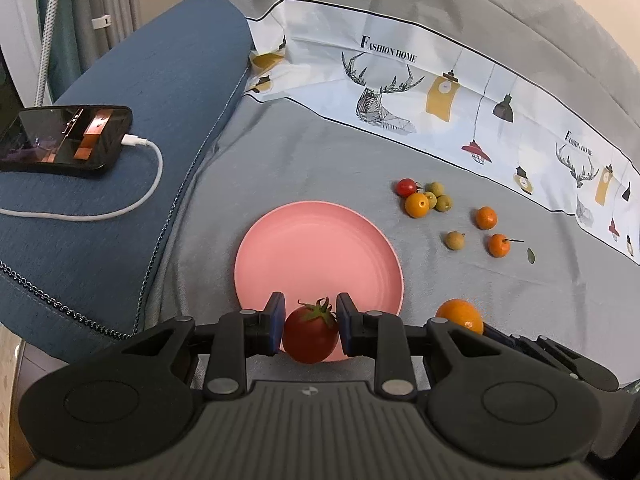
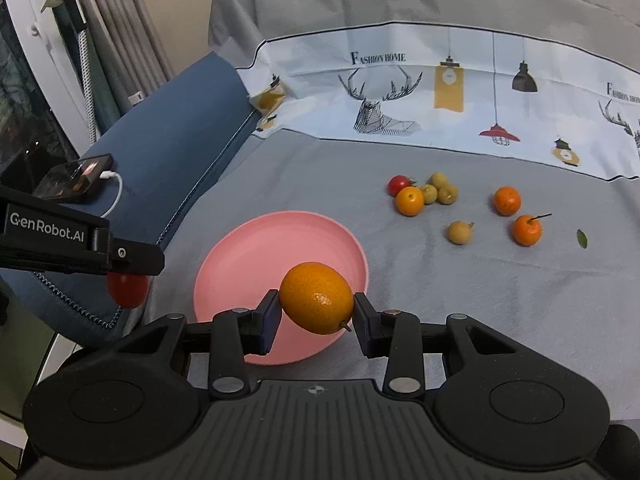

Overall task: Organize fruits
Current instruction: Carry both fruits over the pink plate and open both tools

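a soft red tomato point(image 1: 310, 334) is being clamped by the left gripper point(image 1: 310, 330) and a firm, smooth orange point(image 2: 316, 298) by the right gripper point(image 2: 314, 320), both probably needing gentle squeezing at the 2 sides.

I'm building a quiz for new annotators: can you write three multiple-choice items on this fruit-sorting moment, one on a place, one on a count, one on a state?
1. Where does the phone lie?
A. on the pink plate
B. on the blue cushion
C. on the printed cloth

2. How many fruits lie on the grey cloth beyond the plate?
A. five
B. eight
C. eleven

3. What is the state of the pink plate?
A. empty
B. holding two tomatoes
C. upside down

Answers:
1. B, the phone rests on the blue cushion with a white cable plugged in.
2. B, five are clustered and three lie apart.
3. A, the tomato is in the left gripper and the orange fruit in the right gripper, nothing on the plate.
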`<state>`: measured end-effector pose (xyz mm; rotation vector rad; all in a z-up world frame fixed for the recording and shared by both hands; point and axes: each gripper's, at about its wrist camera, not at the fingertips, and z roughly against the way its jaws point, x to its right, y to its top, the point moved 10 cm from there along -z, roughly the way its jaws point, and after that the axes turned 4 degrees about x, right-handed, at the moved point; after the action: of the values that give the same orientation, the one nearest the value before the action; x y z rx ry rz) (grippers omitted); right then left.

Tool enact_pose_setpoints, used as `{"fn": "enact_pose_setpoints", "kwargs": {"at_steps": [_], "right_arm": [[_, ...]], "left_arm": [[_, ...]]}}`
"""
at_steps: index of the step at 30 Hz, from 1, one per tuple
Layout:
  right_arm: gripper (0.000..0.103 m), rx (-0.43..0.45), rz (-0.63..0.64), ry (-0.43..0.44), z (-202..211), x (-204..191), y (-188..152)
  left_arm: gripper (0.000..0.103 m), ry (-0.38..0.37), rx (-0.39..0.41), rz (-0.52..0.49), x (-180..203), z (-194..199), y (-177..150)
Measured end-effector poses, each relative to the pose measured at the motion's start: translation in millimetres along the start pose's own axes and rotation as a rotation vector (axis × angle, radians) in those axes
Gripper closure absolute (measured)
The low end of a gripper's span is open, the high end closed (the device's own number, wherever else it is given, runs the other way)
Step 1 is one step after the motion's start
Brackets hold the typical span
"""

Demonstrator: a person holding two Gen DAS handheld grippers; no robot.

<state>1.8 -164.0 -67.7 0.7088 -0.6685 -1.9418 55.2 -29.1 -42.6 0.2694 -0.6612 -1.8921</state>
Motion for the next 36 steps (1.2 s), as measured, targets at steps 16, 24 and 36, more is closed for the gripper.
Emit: {"fn": "enact_pose_setpoints", "kwargs": {"at_steps": [16,24,36], "right_arm": [[0.063,-0.029,0.067,-0.017,-66.3,17.1,-8.8],[0.065,-0.096,0.114,0.020,-109.0,8.5,-11.5],[0.004,0.066,0.087,-0.066,-4.2,21.4,-0.5]], "left_arm": [[0.090,0.058,-0.105,0.025,-22.2,-103.1,-4.3],[0.018,0.106,-0.159,0.014,-41.2,-128.3,-14.9],[0.000,0.135,-0.066,-0.027,-40.8,-56.4,-34.5]]}}
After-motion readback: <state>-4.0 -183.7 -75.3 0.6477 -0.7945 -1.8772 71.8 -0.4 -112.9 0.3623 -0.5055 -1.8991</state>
